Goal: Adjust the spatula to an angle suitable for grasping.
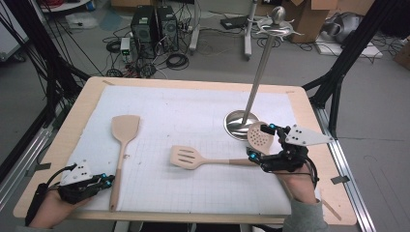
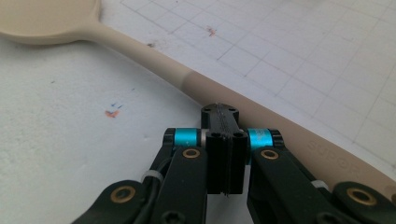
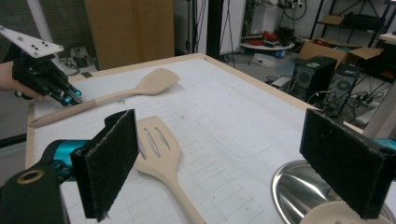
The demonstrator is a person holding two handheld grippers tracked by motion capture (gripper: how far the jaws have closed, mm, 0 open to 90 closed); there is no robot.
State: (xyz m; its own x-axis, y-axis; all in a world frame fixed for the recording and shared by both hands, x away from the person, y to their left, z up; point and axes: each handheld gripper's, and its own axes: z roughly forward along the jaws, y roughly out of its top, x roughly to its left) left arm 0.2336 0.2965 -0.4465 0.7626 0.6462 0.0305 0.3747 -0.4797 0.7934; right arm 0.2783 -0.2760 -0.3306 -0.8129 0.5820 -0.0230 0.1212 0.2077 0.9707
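Near the surface's front left corner, the left gripper has its jaws clenched empty beside a spatula's handle. The right gripper has its jaws spread wide around a skimmer near the right edge.

The high view looks forward and down over the whole counter. Each tongs view sits low and close, skimming its surface. All 3 views share the solid spatula.

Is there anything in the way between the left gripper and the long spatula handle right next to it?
No, nothing visible is in the way. The left gripper sits with its jaws shut right beside the handle of the solid spatula, with only bare white mat around them. The slotted spatula lies farther off, by the right gripper.
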